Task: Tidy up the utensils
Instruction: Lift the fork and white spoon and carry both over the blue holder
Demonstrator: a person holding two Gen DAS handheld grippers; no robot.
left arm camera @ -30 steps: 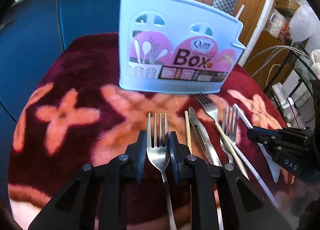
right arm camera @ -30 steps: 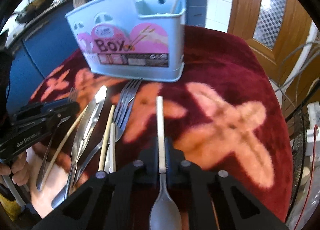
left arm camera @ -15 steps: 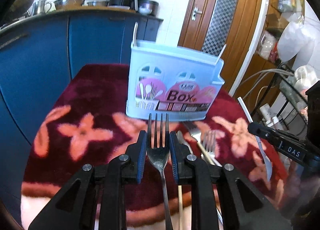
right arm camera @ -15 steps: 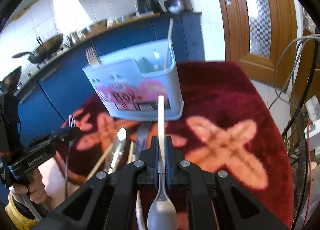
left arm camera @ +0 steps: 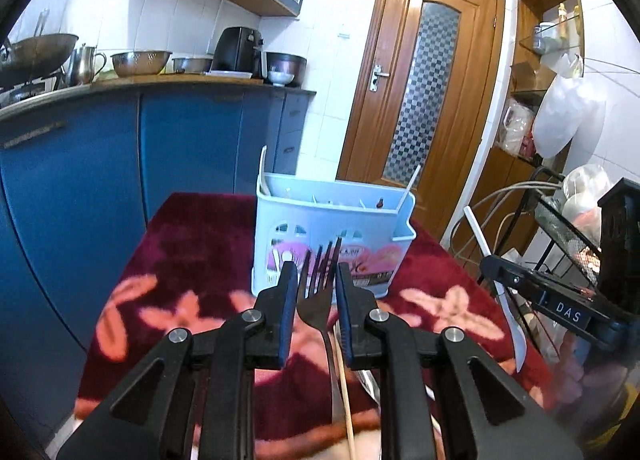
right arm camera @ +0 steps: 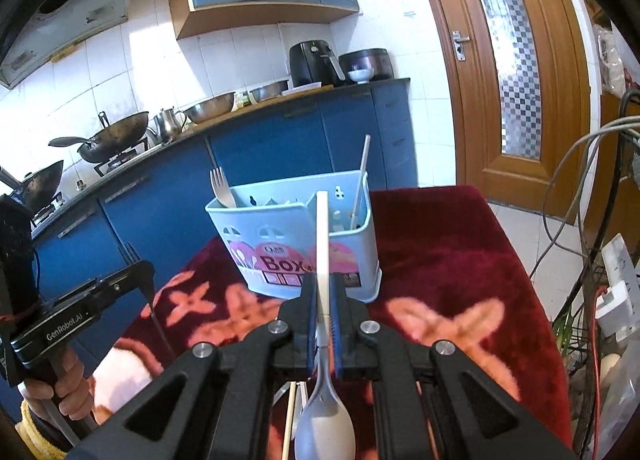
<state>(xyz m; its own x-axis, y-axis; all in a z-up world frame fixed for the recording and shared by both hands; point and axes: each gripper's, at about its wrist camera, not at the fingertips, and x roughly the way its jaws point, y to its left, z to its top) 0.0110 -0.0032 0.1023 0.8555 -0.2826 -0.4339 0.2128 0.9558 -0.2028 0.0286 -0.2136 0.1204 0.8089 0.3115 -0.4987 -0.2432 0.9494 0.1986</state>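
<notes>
A pale blue utensil box (left arm camera: 332,244) labelled "Box" stands on the red flowered tablecloth (left arm camera: 200,260); it also shows in the right wrist view (right arm camera: 296,244). My left gripper (left arm camera: 317,280) is shut on a metal fork (left arm camera: 320,284), tines pointing up toward the box, raised above the table. My right gripper (right arm camera: 321,292) is shut on a white-handled spoon (right arm camera: 322,244), handle up, bowl toward the camera, in front of the box. A wooden fork (right arm camera: 222,186) and a chopstick (right arm camera: 360,180) stand in the box.
A chopstick (left arm camera: 344,392) and other cutlery lie on the cloth below my left gripper. Blue kitchen cabinets (left arm camera: 80,164) stand behind the table, a wooden door (left arm camera: 424,80) to the right. Cables and a wire rack (left arm camera: 560,220) stand at the right.
Both grippers have lifted and tilted upward with their utensils. The box now sits lower and farther in each view, and the kitchen wall and cabinets have come into view.
</notes>
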